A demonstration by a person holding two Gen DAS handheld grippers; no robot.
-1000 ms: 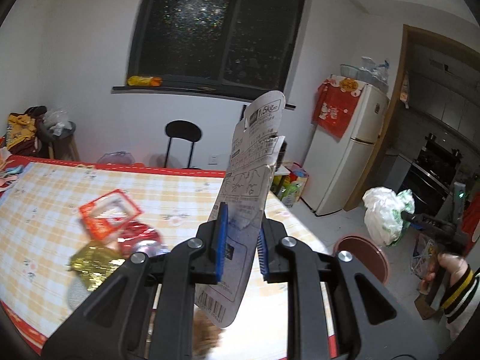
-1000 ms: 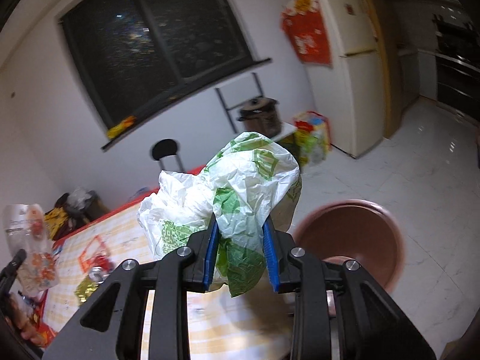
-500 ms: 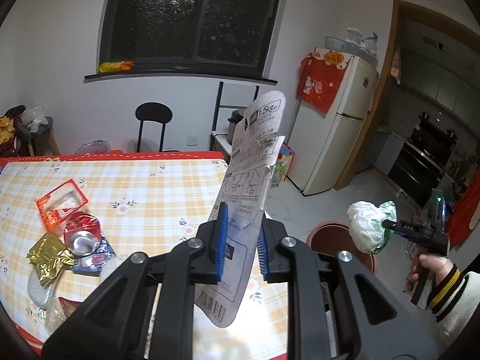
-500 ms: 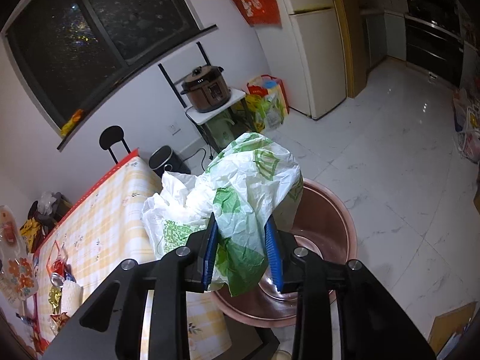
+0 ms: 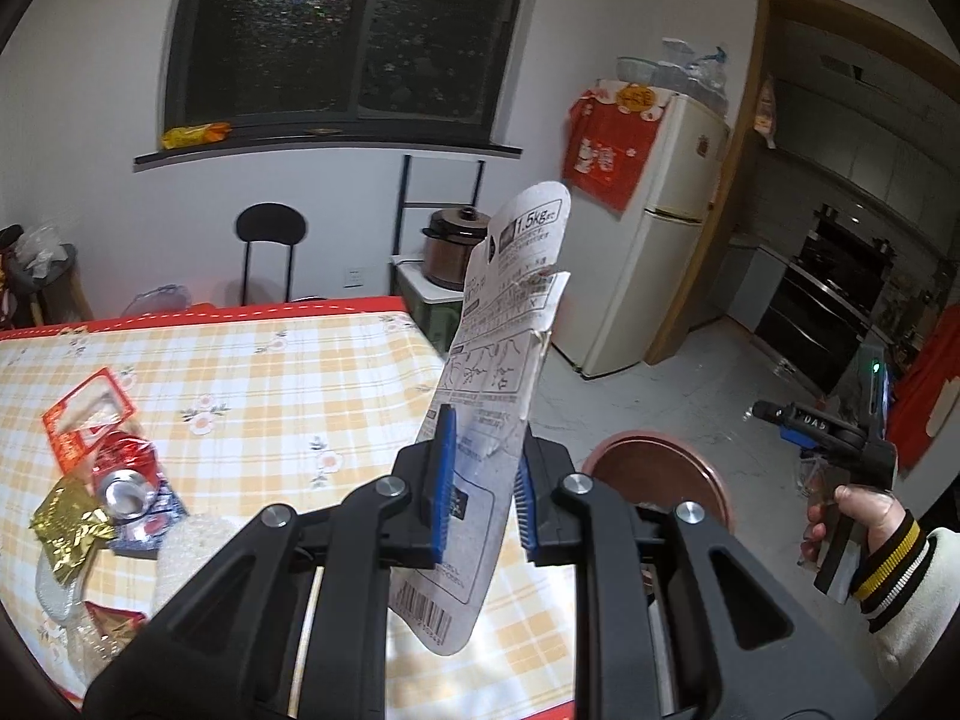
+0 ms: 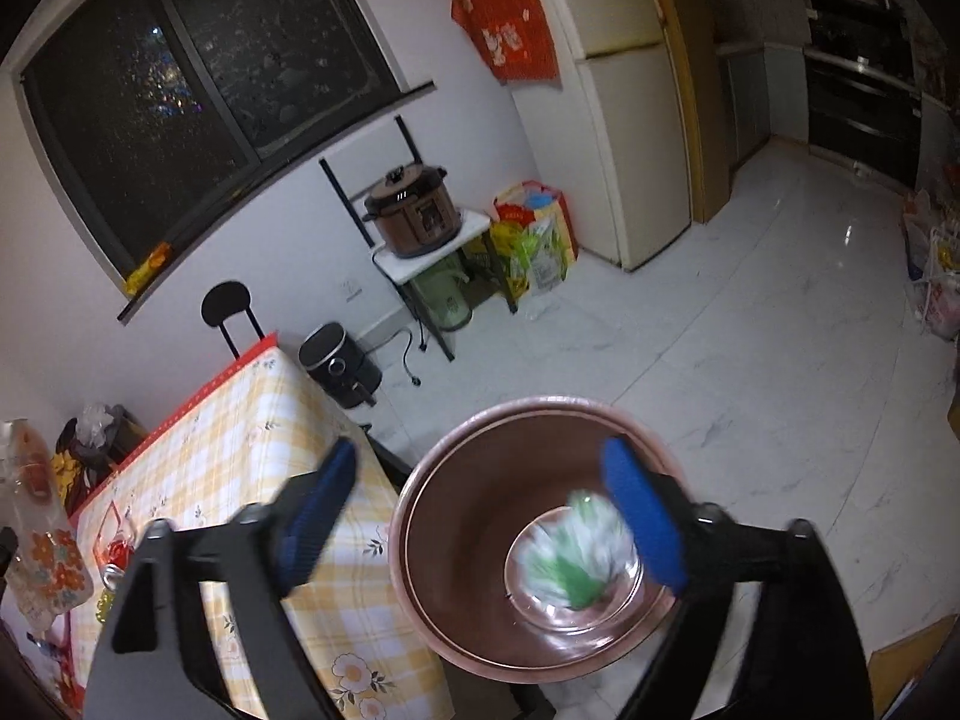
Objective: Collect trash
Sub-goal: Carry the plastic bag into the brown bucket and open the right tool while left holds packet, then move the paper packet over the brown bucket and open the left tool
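Note:
My left gripper [image 5: 480, 477] is shut on a grey printed paper package [image 5: 501, 348] and holds it upright above the table's right end. My right gripper [image 6: 480, 516] is open and empty above a brown round bin [image 6: 456, 588] on the floor. A white and green plastic bag [image 6: 573, 561], blurred, is inside the bin. The bin [image 5: 654, 474] and the right gripper [image 5: 804, 423] also show in the left wrist view, right of the table.
The yellow checked table [image 5: 270, 372] carries a red can [image 5: 123, 471], a gold wrapper [image 5: 69, 528], a red box frame [image 5: 87, 414] and other litter at its left. A black chair [image 5: 270, 252], a rice cooker [image 6: 414, 210] on a shelf and a fridge [image 6: 624, 96] stand beyond.
My right gripper has opened and let go of the plastic bag, which has dropped into the bin. The left gripper still holds the paper package and has shifted toward the table's right end.

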